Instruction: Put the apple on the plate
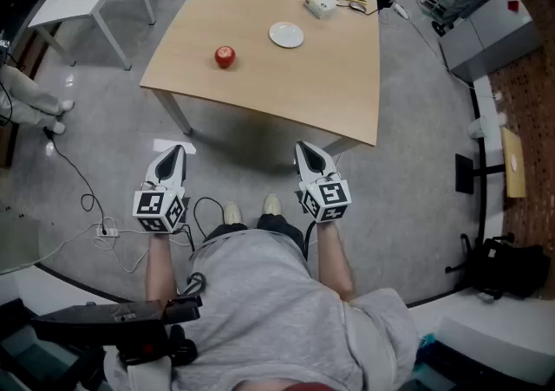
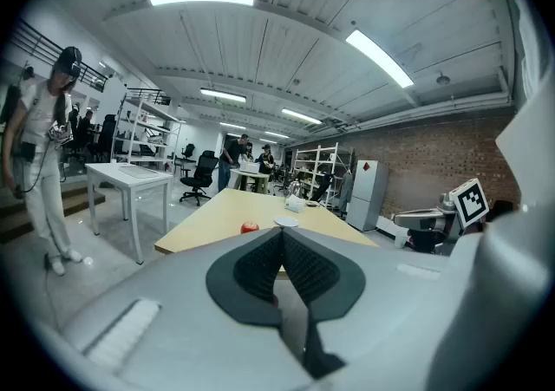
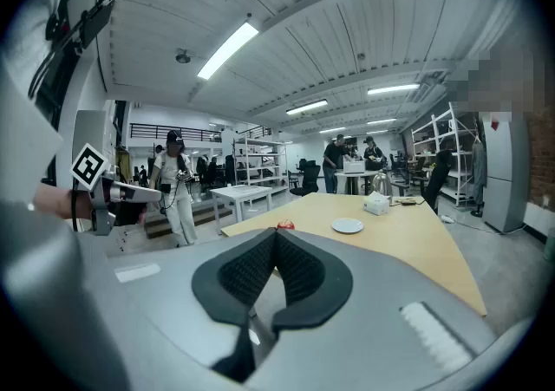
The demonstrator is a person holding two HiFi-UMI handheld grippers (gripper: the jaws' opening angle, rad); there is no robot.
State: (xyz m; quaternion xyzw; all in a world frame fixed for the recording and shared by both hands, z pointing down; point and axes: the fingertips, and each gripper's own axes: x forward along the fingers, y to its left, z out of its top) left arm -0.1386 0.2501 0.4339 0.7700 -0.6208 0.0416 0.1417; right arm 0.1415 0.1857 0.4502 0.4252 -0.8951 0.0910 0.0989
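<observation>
the round, glossy red apple (image 1: 225, 56) is sitting on the smooth wooden table (image 1: 286, 94), apart from the flat white plate (image 1: 286, 35) to its right. my left gripper (image 1: 176, 150) and right gripper (image 1: 303, 148) are hanging clenched and empty, well short of the table. i'm risking rolling the apple away by reaching in closed.

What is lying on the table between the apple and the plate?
Nothing: in the head view, only bare table separates the apple and the plate.
</observation>
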